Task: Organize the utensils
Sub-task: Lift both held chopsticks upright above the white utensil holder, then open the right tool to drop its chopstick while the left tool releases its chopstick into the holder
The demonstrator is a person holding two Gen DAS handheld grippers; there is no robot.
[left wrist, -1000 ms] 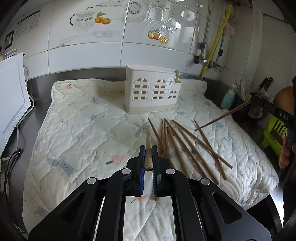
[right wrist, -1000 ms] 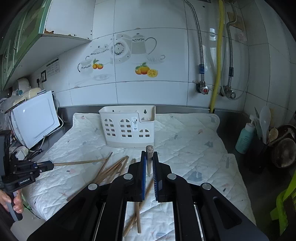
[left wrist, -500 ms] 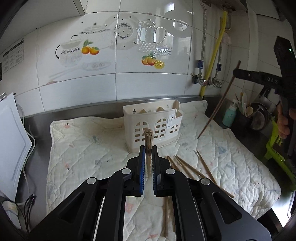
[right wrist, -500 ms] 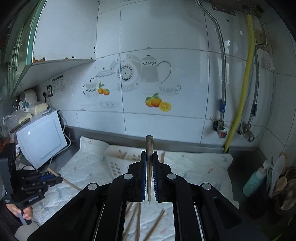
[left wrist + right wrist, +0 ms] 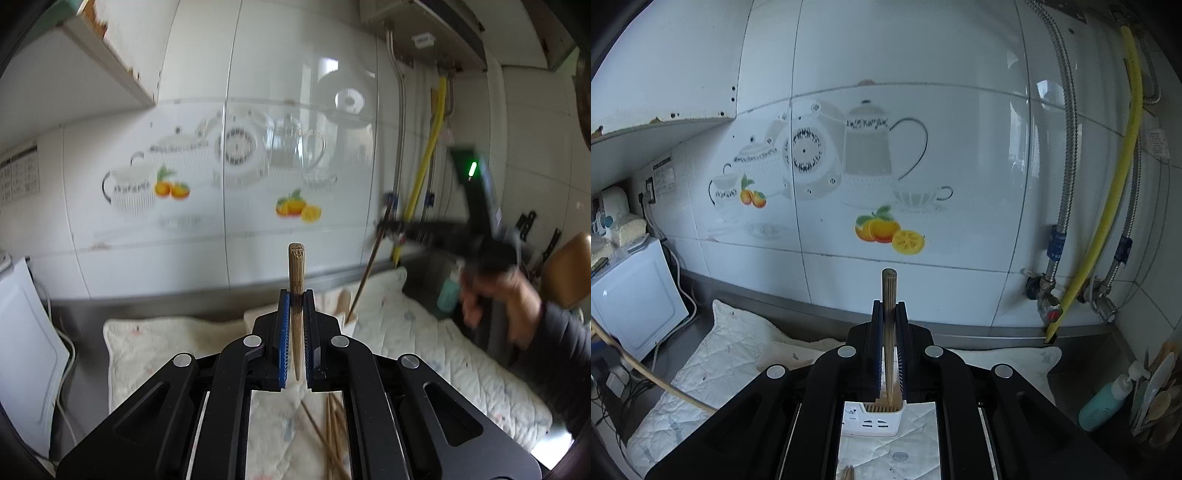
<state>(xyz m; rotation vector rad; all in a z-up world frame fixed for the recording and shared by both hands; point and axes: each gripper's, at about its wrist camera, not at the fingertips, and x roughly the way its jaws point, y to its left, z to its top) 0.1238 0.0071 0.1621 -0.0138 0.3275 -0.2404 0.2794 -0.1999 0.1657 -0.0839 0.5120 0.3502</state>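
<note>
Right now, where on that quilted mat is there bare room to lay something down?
The quilted mat lies bare on its left stretch, between the white appliance and the white holder. Its right part, below the person's hand, is also clear. It is crowded in front, where loose chopsticks lie.

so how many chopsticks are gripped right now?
2. One chopstick stands upright in the left gripper. A second chopstick is in the right gripper, its tip over the white holder. Loose chopsticks lie on the quilt, partly hidden.
</note>
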